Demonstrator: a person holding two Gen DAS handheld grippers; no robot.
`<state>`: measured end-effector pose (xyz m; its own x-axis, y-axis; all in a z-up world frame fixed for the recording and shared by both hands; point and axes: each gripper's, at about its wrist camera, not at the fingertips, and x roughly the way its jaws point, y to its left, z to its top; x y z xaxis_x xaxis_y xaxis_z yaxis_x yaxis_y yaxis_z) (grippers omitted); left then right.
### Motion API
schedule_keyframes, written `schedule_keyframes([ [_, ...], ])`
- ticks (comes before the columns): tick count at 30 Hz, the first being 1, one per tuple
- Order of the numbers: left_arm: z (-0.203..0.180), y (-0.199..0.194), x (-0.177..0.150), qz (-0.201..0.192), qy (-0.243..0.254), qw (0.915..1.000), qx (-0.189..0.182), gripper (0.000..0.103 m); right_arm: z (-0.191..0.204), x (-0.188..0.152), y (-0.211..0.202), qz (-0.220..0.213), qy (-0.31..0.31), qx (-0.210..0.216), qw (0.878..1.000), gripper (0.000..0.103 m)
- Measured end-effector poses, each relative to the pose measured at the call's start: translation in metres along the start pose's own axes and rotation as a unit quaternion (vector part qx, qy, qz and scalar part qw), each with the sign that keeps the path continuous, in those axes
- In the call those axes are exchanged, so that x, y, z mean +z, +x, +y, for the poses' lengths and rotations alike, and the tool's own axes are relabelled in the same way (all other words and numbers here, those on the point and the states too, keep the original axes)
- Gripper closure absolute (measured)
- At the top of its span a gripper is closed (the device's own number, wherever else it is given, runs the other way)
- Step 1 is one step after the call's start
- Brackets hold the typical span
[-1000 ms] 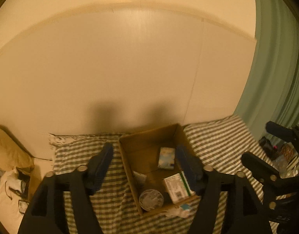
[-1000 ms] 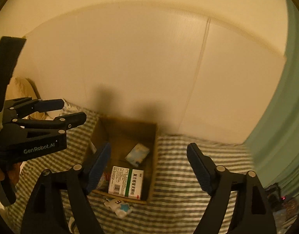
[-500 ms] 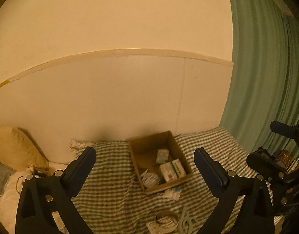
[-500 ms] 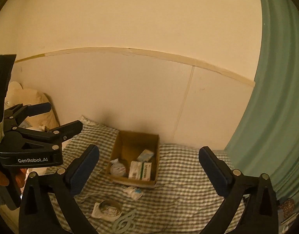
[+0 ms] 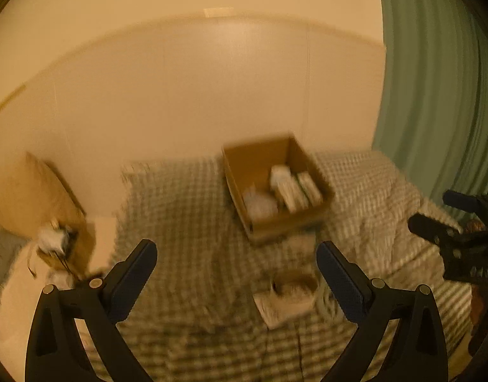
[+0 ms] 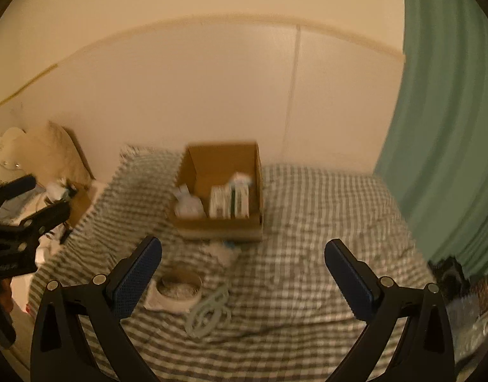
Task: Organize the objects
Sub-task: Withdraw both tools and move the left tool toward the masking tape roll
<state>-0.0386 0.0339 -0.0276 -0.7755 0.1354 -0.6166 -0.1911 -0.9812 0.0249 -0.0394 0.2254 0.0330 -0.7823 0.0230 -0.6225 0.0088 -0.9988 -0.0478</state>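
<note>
Left wrist view shows my left gripper (image 5: 236, 262) spread wide with nothing between its blue pads; the jaws have just been opening. Ahead of it, past the fingertips, sits the open brown cardboard box (image 5: 277, 187) on the green-and-white checked bedcover (image 5: 186, 222), near the pale wall panel (image 5: 193, 95). Just inside the right finger lies a round roll of tape on a white sheet (image 5: 291, 289). My right gripper (image 6: 242, 262) is equally wide and empty, its jaws also just opened; a pale looped cord (image 6: 209, 310) lies between its fingers on the cover. Open checked cloth stretches right of the box to the green curtain (image 6: 444, 127). Inside the box I make out blurred white cartons (image 6: 229, 200) standing beside a crumpled white item (image 6: 186, 203).
</note>
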Motion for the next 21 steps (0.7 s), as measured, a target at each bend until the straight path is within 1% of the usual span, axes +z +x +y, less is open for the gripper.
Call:
schedule_keyframes([
  [2, -0.011, 0.021, -0.022, 0.027, 0.012, 0.9995, 0.008, 0.0, -0.001, -0.02, 0.02, 0.027, 0.018, 0.005, 0.999, 0.0],
  [3, -0.016, 0.027, -0.028, 0.036, 0.017, 0.9992, 0.008, 0.0, 0.0, -0.028, 0.03, 0.044, 0.023, 0.004, 0.999, 0.0],
  [4, -0.022, 0.04, -0.038, 0.055, 0.024, 0.9982, 0.003, 0.0, 0.001, -0.035, 0.039, 0.055, 0.027, 0.002, 0.998, 0.0],
  [7, -0.034, 0.062, -0.056, 0.077, 0.037, 0.9963, 0.003, 0.0, 0.008, -0.051, 0.059, 0.077, 0.022, -0.006, 0.997, 0.0],
  [9, -0.04, 0.074, -0.062, 0.083, 0.042, 0.9957, 0.0, 0.0, 0.01, -0.06, 0.067, 0.093, 0.024, -0.009, 0.995, 0.0],
  [11, -0.045, 0.083, -0.066, 0.084, 0.043, 0.9955, -0.01, 0.0, 0.01, -0.065, 0.072, 0.099, 0.026, -0.01, 0.995, 0.0],
  [14, -0.052, 0.093, -0.072, 0.082, 0.047, 0.9952, -0.027, 0.0, 0.006, -0.074, 0.078, 0.111, 0.029, -0.024, 0.993, 0.0],
  [16, -0.058, 0.102, -0.076, 0.087, 0.057, 0.9939, -0.036, 0.0, -0.001, -0.078, 0.084, 0.123, 0.037, -0.029, 0.991, 0.0],
  [18, -0.068, 0.112, -0.08, 0.089, 0.078, 0.9922, -0.039, 0.0, -0.006, -0.081, 0.088, 0.132, 0.045, -0.034, 0.99, 0.0],
  [21, -0.075, 0.126, -0.081, 0.093, 0.093, 0.9907, -0.036, 0.0, -0.012, -0.08, 0.09, 0.133, 0.055, -0.038, 0.989, 0.0],
])
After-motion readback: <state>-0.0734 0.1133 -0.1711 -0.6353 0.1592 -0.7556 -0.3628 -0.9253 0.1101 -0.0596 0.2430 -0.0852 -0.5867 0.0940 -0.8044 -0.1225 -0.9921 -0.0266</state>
